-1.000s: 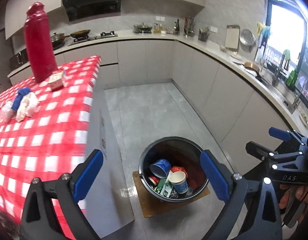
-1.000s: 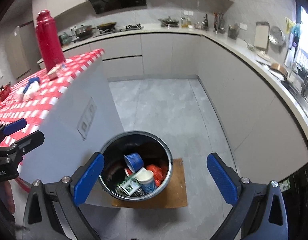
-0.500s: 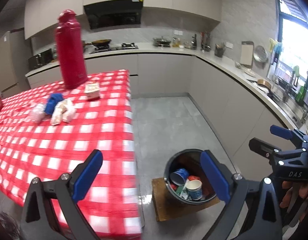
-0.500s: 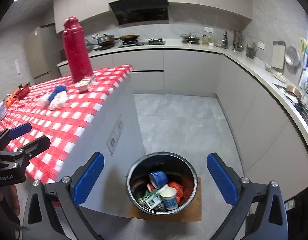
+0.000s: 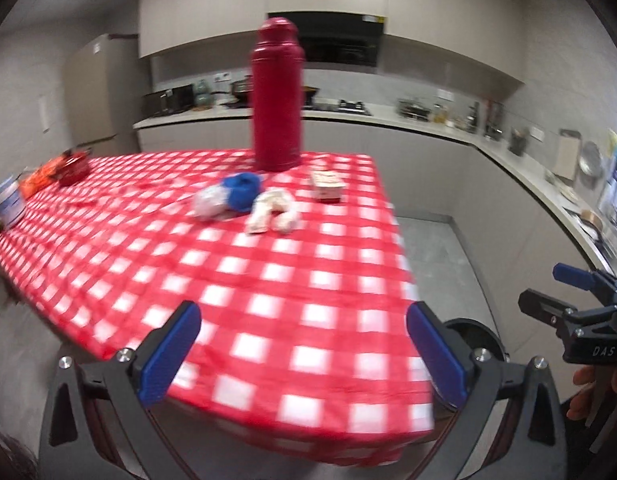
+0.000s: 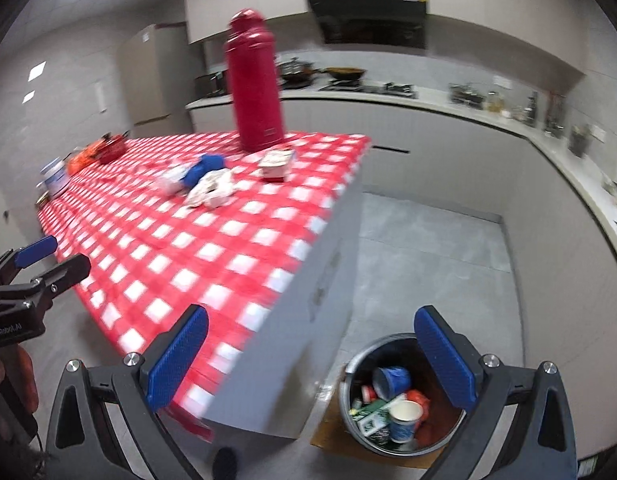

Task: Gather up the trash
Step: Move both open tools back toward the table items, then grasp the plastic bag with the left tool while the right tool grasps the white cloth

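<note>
Trash [image 5: 270,210]: crumpled wads ahead of your left tool [image 5: 304,354], mid-counter [image 5: 268,280].
Nearer: left.
Tools: both released, empty.

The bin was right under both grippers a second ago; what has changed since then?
Both grippers, left and right, swung up and away from the bin toward the checkered table. Neither took hold of anything; both remain open and empty. The thermos, the crumpled scraps and the bin's contents lie as before.
</note>
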`<action>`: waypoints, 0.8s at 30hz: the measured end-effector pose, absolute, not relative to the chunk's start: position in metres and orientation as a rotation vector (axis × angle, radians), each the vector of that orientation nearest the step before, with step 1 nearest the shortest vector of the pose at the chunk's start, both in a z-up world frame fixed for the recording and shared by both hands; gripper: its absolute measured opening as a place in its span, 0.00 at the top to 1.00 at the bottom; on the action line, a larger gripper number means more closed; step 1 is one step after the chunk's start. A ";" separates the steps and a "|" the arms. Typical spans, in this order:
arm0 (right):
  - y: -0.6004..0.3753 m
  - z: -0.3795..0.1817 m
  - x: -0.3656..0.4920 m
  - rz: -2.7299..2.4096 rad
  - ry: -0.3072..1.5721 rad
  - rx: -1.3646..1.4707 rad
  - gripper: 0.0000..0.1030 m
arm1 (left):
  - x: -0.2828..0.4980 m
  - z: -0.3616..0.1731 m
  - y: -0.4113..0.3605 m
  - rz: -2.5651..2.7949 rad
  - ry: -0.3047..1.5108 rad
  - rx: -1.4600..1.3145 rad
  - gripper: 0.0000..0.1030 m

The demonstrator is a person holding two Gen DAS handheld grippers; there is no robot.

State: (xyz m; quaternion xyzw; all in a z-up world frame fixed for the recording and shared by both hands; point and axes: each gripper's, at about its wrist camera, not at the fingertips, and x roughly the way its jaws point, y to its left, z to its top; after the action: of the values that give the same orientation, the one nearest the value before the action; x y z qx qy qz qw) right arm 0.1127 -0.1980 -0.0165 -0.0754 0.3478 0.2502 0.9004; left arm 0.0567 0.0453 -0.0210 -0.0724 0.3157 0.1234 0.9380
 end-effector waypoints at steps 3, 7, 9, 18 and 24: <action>-0.175 -0.019 0.115 0.545 0.711 -0.154 0.00 | 0.051 -0.024 0.068 0.285 0.641 -0.173 0.00; -0.143 -0.018 0.121 0.563 0.717 -0.173 0.00 | 0.054 -0.030 0.094 0.302 0.646 -0.180 0.00; -0.126 -0.017 0.128 0.552 0.732 -0.180 0.00 | 0.060 -0.033 0.107 0.304 0.647 -0.172 0.00; -0.053 -0.011 0.169 0.561 0.721 -0.193 0.00 | 0.107 -0.050 0.176 0.292 0.665 -0.179 0.01; 0.001 -0.024 0.210 0.553 0.744 -0.226 0.08 | 0.151 -0.066 0.218 0.243 0.707 -0.168 0.13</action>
State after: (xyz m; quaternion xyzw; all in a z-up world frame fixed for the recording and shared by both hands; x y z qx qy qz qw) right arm 0.2097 0.0009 -0.0237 -0.1089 0.3579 0.2662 0.8884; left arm 0.1509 0.2182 -0.0655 -0.0821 0.3448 0.1185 0.9275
